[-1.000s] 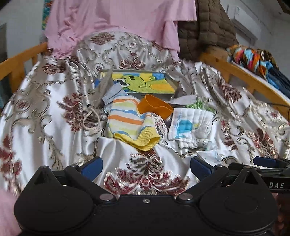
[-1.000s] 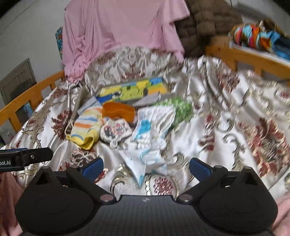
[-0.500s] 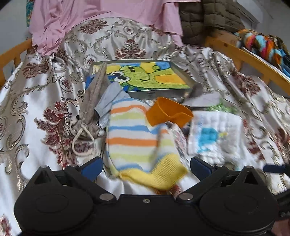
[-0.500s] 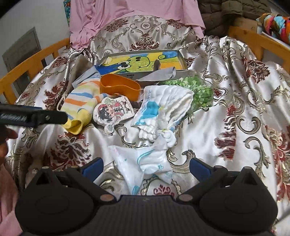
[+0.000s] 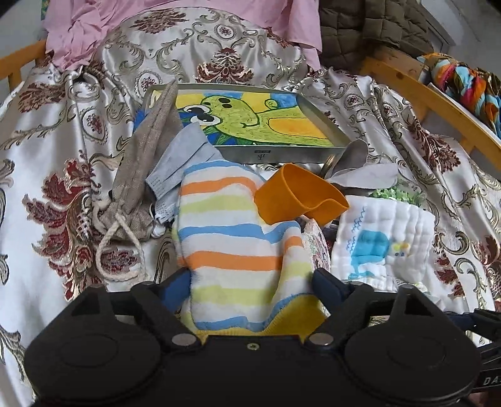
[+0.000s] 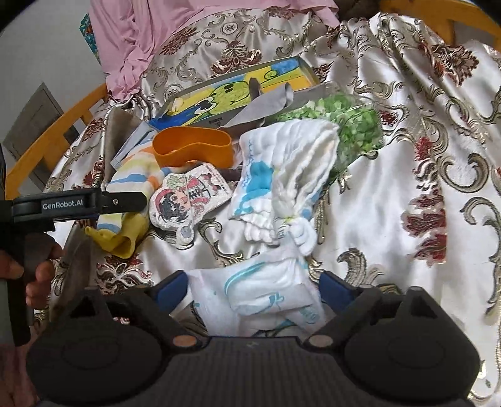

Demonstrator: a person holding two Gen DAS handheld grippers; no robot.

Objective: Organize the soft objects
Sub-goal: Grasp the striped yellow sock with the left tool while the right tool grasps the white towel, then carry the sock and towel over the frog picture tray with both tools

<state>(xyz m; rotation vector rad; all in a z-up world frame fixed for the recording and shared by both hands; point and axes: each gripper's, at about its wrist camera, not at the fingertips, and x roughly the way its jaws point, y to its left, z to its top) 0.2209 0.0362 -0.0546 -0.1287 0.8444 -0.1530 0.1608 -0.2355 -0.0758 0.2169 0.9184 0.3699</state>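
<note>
Near the front edge of the bed, left tongs (image 5: 250, 278) were closing around the striped towel (image 5: 231, 244), right tongs (image 6: 253, 281) closing around the white cloth (image 6: 266, 297); neither pinching yet, so either could've snagged the silky bedspread (image 5: 62, 150) underneath too

You face a wooden-railed bed (image 5: 444, 103) draped in floral satin cloth (image 5: 56, 147) under daylight, pink sheet (image 5: 175, 15) at twelve o'clock, grey wall (image 6: 47, 40) at ten.

One striped mitt (image 5: 231, 241), one orange cup (image 5: 297, 195), two white cloths (image 6: 281, 175) (image 6: 269, 294).
</note>
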